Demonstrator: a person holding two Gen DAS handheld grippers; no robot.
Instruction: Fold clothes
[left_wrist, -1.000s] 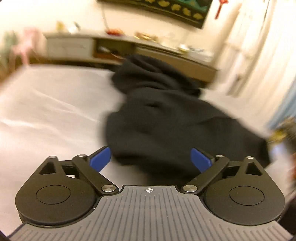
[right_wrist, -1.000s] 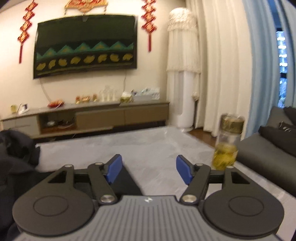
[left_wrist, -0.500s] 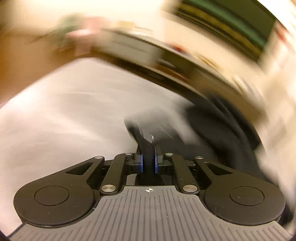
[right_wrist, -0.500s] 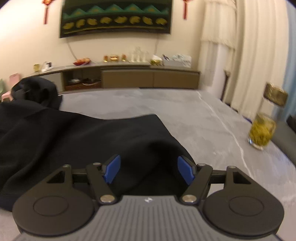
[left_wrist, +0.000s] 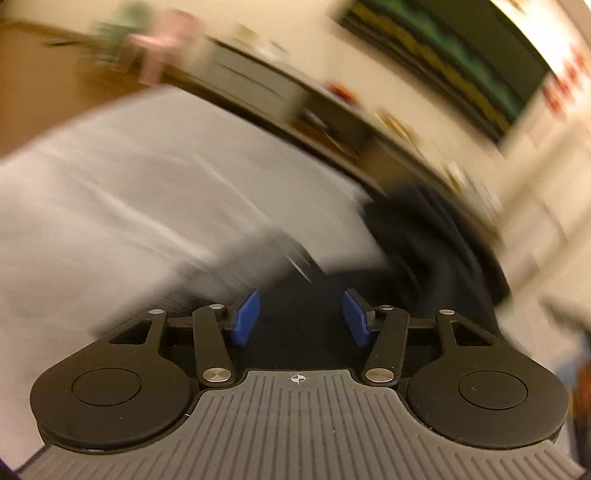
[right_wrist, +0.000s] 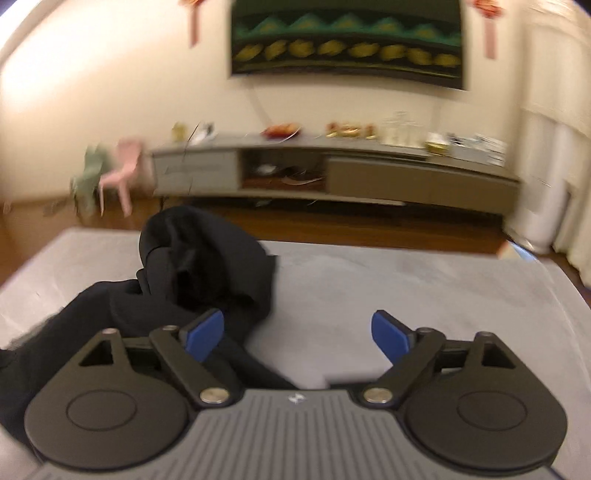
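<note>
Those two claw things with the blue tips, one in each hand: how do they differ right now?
The left gripper has its blue pads closer together than the right gripper, whose pads stand wide apart. The left gripper has the black garment right between its pads; the right gripper has the garment by its left pad and mostly bare grey surface ahead. The left view is smeared, the right one clearer. Both are open and grip nothing.

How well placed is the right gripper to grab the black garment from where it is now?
Probably well. The right gripper is open, and the black garment lies bunched on the grey surface just ahead and left of it. Nothing visible blocks it.
</note>
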